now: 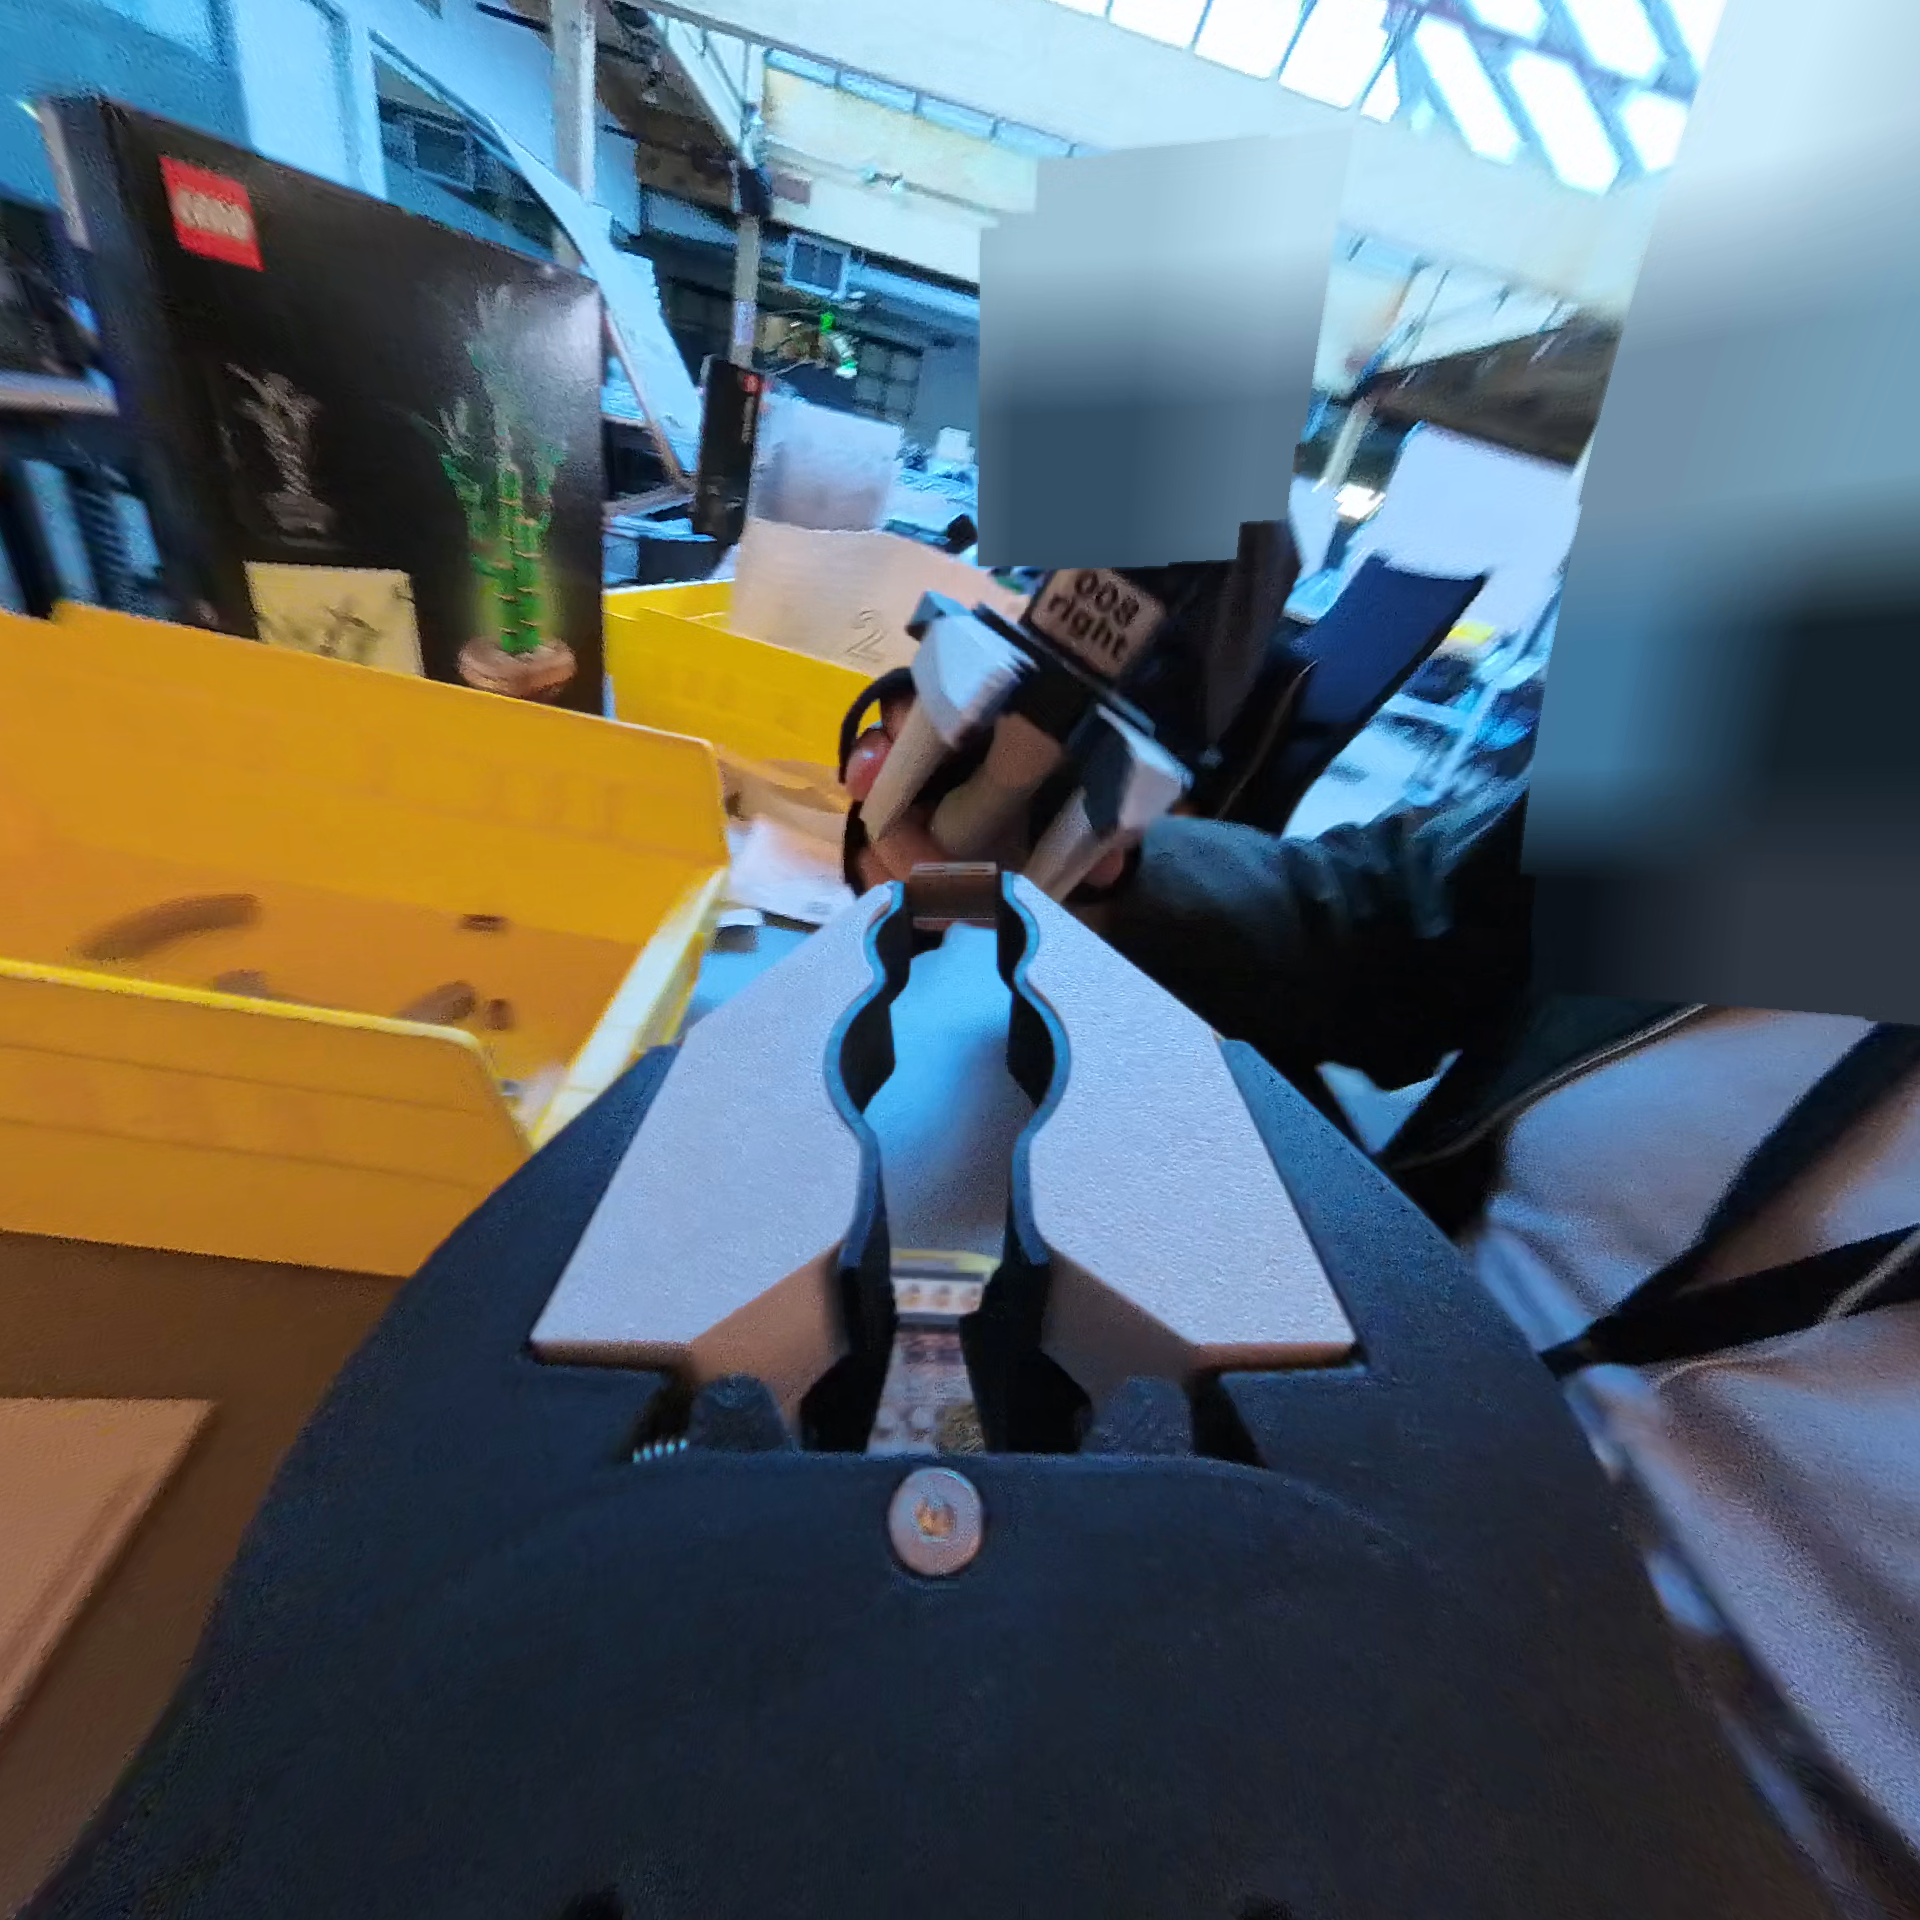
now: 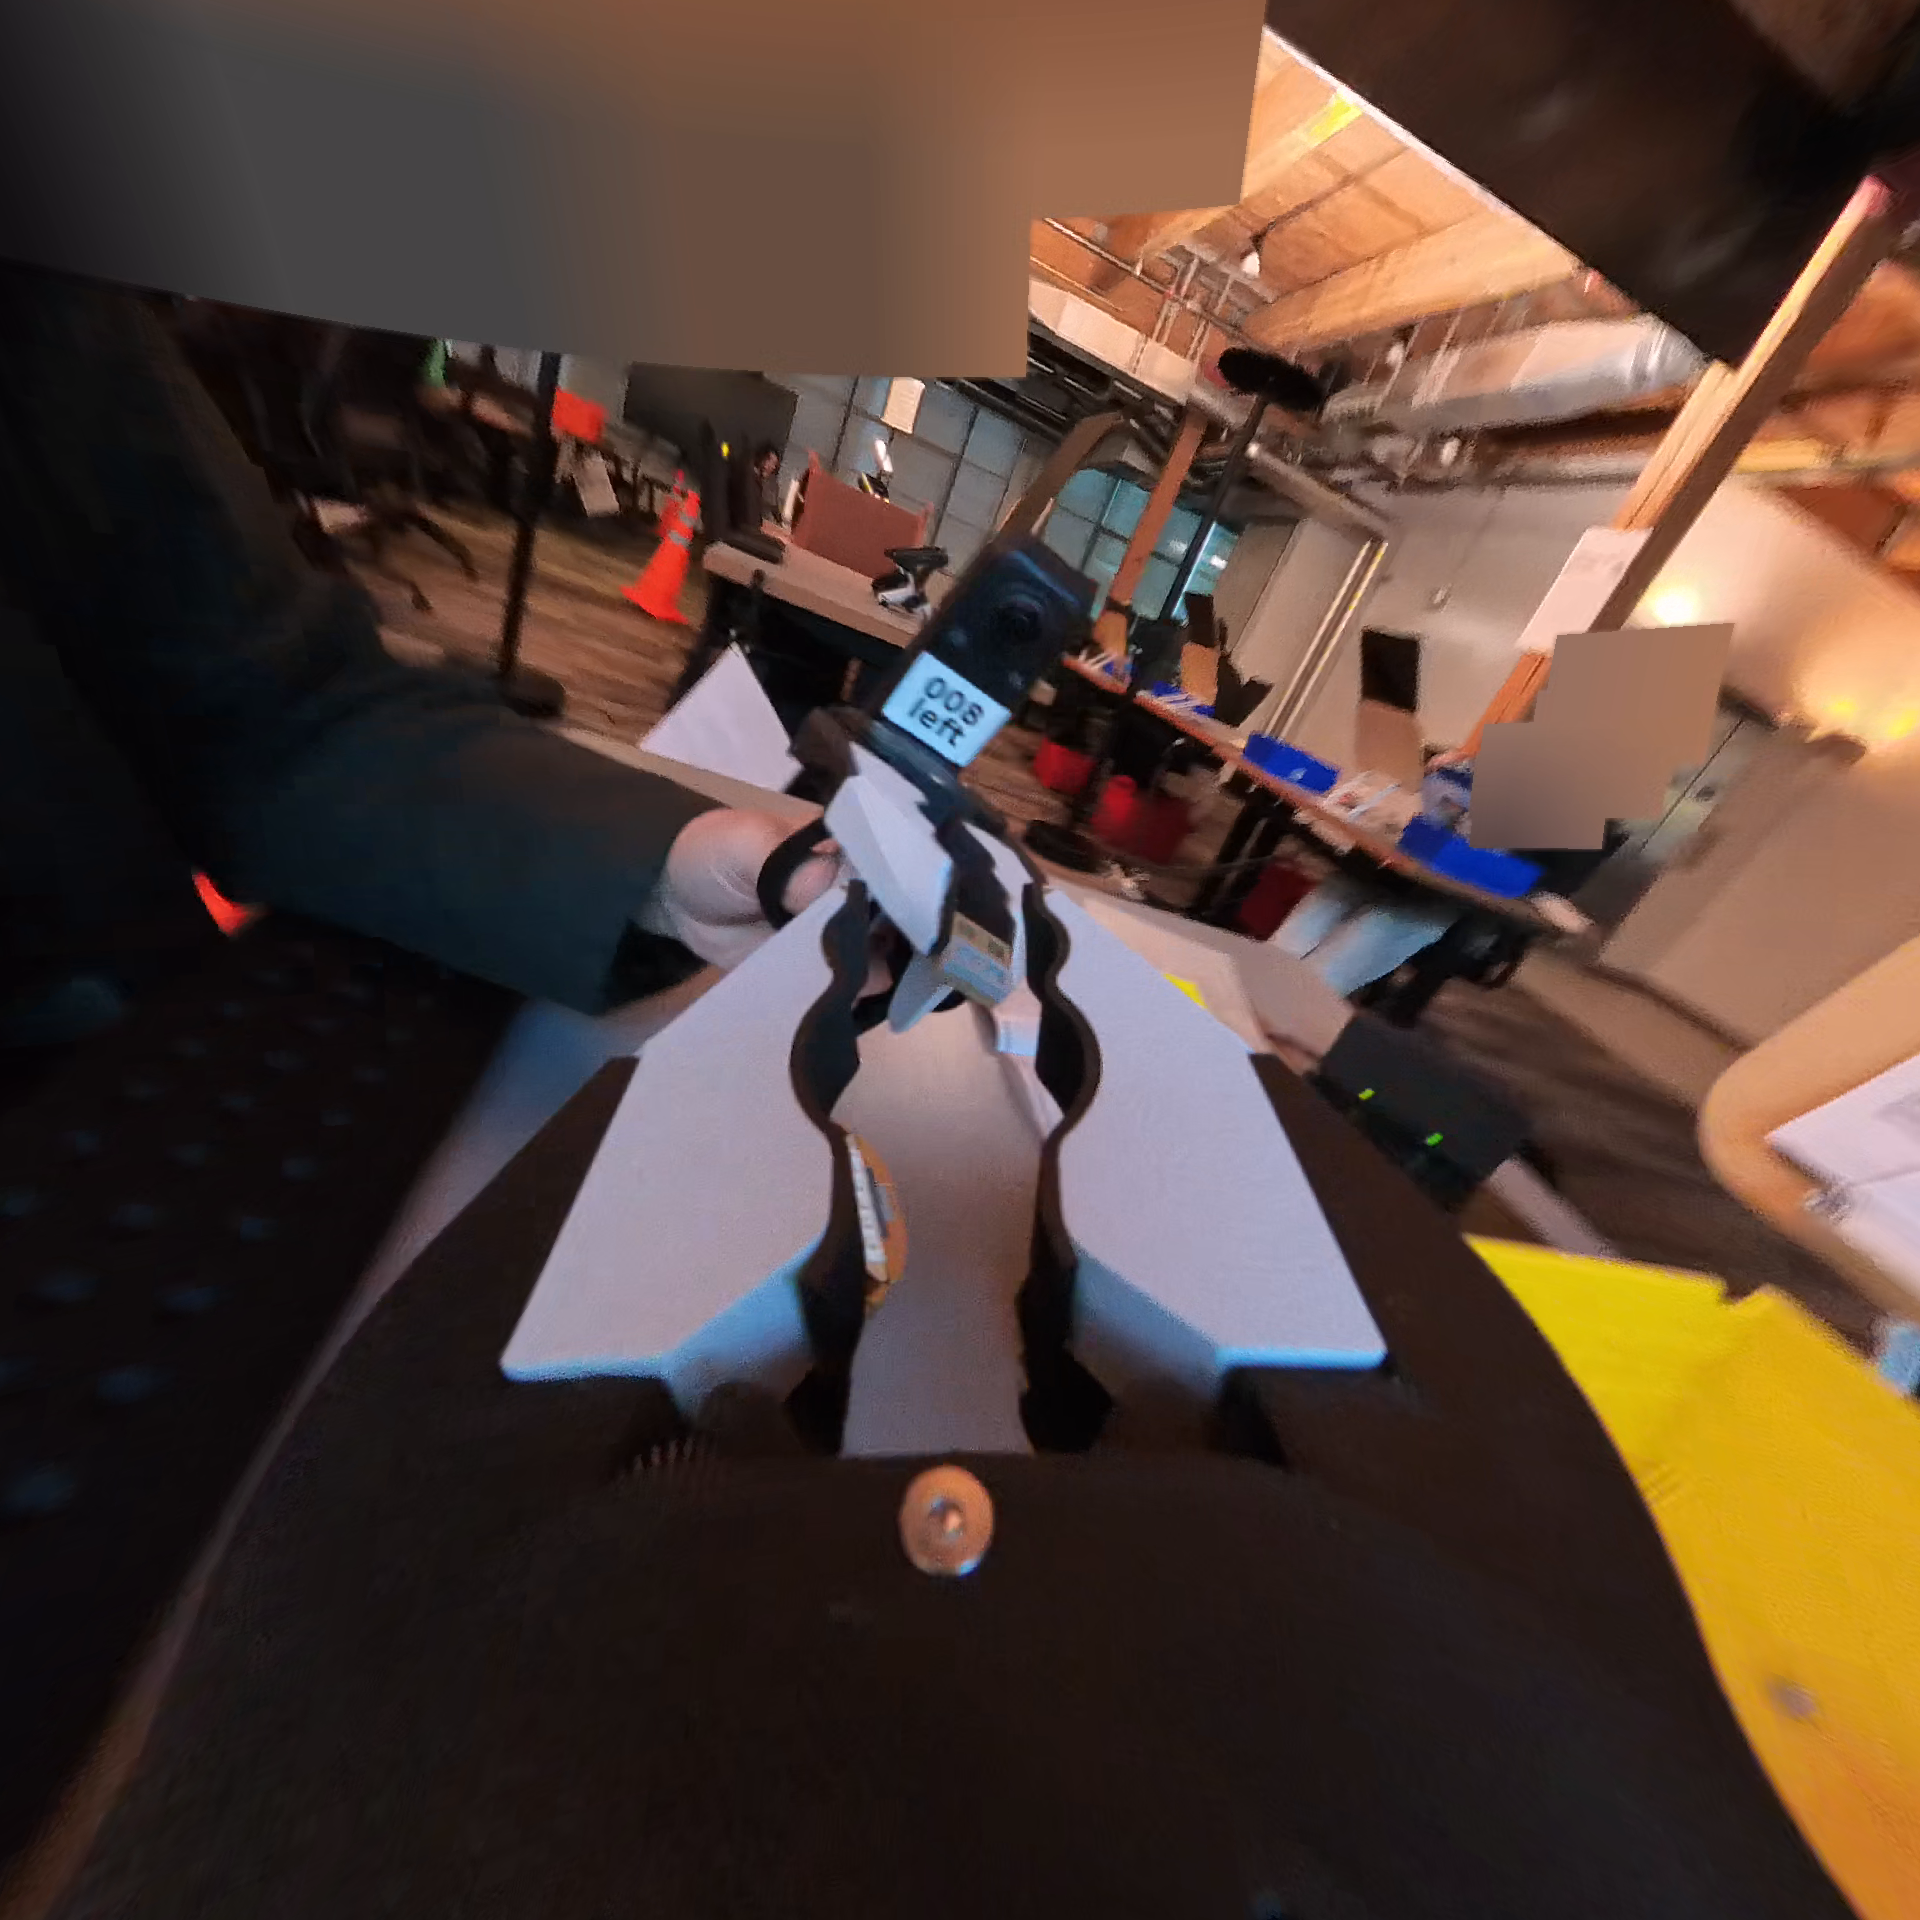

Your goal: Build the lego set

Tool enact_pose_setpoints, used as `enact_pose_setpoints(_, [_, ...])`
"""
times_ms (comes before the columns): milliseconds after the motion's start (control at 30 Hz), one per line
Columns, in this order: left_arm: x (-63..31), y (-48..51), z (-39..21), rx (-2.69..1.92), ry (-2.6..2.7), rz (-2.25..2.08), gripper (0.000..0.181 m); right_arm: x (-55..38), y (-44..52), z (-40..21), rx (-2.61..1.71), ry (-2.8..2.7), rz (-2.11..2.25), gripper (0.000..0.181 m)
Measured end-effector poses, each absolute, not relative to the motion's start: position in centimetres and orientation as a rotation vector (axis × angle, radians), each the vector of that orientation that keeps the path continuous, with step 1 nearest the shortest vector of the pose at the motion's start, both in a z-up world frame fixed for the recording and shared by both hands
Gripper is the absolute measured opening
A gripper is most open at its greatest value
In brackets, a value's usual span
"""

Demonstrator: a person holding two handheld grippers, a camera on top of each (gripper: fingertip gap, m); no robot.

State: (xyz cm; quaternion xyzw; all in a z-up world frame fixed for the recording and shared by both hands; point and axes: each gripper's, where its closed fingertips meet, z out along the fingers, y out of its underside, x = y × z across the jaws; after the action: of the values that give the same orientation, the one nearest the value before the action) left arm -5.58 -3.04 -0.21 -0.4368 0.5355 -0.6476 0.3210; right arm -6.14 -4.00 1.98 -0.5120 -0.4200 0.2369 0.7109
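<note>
Left wrist view, left to right: black lego box with a green bamboo picture (image 1: 343,436) stands at 10 o'clock behind the yellow plastic bins (image 1: 343,831); a few small brown pieces (image 1: 166,927) lie in the near bin. At 12, our left claw (image 1: 953,896) is nearly closed, tips pinching a small brown lego piece (image 1: 953,894). Just beyond it the right claw (image 1: 904,831) points back at us from the person's hand.

Right wrist view: dark sleeve (image 2: 436,821) at 9, left claw (image 2: 956,961) at 12 with the brown piece (image 2: 982,951) at its tip, sitting between our right claw's open fingers (image 2: 862,935). Right claw grips nothing that we can see.

We judge this a mid-air handoff or regrip, above the counter. Next: close right claw squarely on the piece before left lets go. Piece is tiny, so slip risk is high.
</note>
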Motion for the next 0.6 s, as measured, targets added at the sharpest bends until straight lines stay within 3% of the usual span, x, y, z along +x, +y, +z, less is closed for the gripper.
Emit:
enact_pose_setpoints(267, [-5.5,-3.8,-0.4,-1.085,1.466,-1.575,0.014,-5.6,-2.9,0.4,-1.405,-0.797,0.9,0.028])
enact_pose_setpoints(467, [-5.5,-3.8,-0.3,-1.091,1.454,-1.589,0.014,-5.9,-3.1,-0.2,-1.448,-0.817,0.927,0.013])
enact_pose_setpoints(600, [-5.4,-3.8,-0.4,-1.096,1.459,-1.586,0.014,-6.1,-3.0,-0.2,-1.451,-0.798,0.964,0.014])
